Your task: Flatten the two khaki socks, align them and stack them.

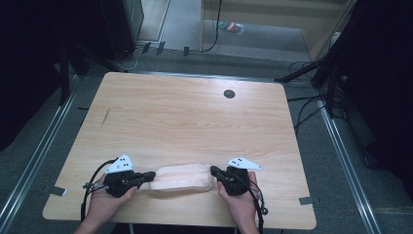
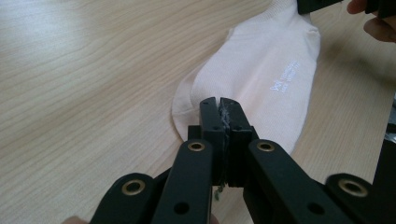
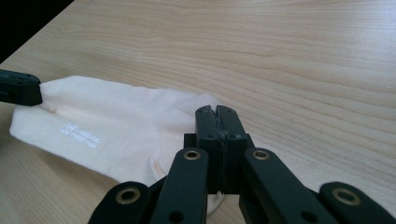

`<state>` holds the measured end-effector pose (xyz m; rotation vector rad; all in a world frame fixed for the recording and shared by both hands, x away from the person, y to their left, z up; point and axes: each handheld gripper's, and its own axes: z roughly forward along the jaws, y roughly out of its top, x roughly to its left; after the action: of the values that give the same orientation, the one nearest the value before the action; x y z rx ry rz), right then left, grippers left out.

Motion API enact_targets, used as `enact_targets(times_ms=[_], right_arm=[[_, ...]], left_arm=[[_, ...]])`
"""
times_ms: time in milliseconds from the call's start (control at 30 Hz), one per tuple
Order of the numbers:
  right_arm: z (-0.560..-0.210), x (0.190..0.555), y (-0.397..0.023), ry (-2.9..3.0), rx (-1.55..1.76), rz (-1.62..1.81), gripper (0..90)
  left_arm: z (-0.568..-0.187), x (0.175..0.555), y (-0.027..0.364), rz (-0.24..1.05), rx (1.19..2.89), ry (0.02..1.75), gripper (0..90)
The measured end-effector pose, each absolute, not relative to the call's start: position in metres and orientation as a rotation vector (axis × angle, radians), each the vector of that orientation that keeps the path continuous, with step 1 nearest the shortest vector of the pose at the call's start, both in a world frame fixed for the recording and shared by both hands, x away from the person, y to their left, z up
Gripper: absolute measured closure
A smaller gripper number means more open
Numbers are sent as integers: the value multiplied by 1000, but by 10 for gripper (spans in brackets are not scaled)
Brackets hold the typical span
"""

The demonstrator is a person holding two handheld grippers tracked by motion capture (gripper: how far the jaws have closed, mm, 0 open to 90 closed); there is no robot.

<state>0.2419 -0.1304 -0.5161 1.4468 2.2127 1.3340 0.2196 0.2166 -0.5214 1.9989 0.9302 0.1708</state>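
The sock [image 1: 181, 178] lies flat at the table's [image 1: 185, 112] near edge. The left gripper [image 1: 149, 176] and right gripper [image 1: 214, 170] each pinch one end, probably to stretch it.

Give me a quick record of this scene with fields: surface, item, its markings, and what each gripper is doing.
surface: wooden table
item: pale sock, lying flat near the table's front edge
markings: small white print on the sock, too small to read
left gripper: jaws shut on the sock's left end
right gripper: jaws shut on the sock's right end
other: dark round spot near the table's far edge
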Motion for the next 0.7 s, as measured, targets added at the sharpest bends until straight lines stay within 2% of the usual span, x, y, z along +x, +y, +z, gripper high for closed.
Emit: enact_targets(times_ms=[233, 400, 700], right_arm=[[-521, 247, -128, 2209, 1408, 1334, 898], [-526, 248, -127, 2224, 1416, 1305, 898], [-540, 252, -122, 2280, 1419, 1222, 896]], left_arm=[[-527, 221, 214, 198, 1984, 929, 897], [-532, 221, 209, 181, 2036, 902, 890], [-543, 227, 201, 229, 2096, 933, 883]])
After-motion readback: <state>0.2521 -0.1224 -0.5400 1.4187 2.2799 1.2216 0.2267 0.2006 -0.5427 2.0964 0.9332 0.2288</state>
